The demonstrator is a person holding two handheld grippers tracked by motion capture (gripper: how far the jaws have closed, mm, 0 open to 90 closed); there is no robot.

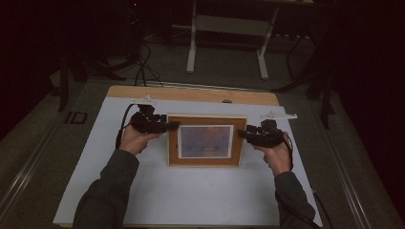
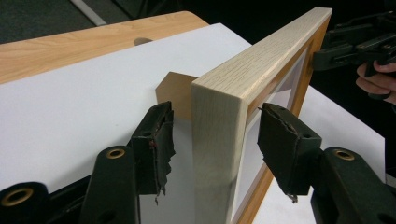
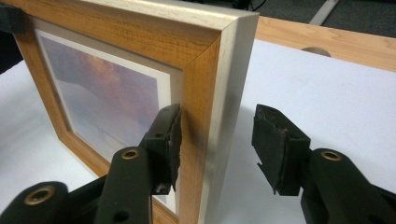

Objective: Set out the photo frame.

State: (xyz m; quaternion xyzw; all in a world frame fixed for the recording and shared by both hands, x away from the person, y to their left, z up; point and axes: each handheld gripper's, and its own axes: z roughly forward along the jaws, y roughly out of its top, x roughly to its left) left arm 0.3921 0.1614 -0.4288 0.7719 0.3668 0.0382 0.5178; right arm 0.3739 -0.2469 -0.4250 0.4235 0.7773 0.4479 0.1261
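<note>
A wooden picture frame [image 1: 206, 141] with a purple-blue print stands upright on the white sheet, propped by a brown back stand [image 2: 175, 91]. My left gripper [image 1: 174, 125] straddles the frame's left edge [image 2: 219, 140]. Its pads [image 2: 156, 140] stand clear on both sides, so it is open. My right gripper [image 1: 242, 133] straddles the right edge [image 3: 205, 93]. One of its pads [image 3: 168, 135] lies close against the front face, and the other [image 3: 275, 144] stands well off the back. The right gripper [image 2: 345, 51] appears beyond the frame in the left gripper view.
The white sheet [image 1: 191, 191] covers most of a wooden tabletop [image 1: 191, 94] that has a small hole [image 1: 227, 101] near its far edge. Beyond the table, a metal stand [image 1: 191, 47] and cables rest on the dark floor.
</note>
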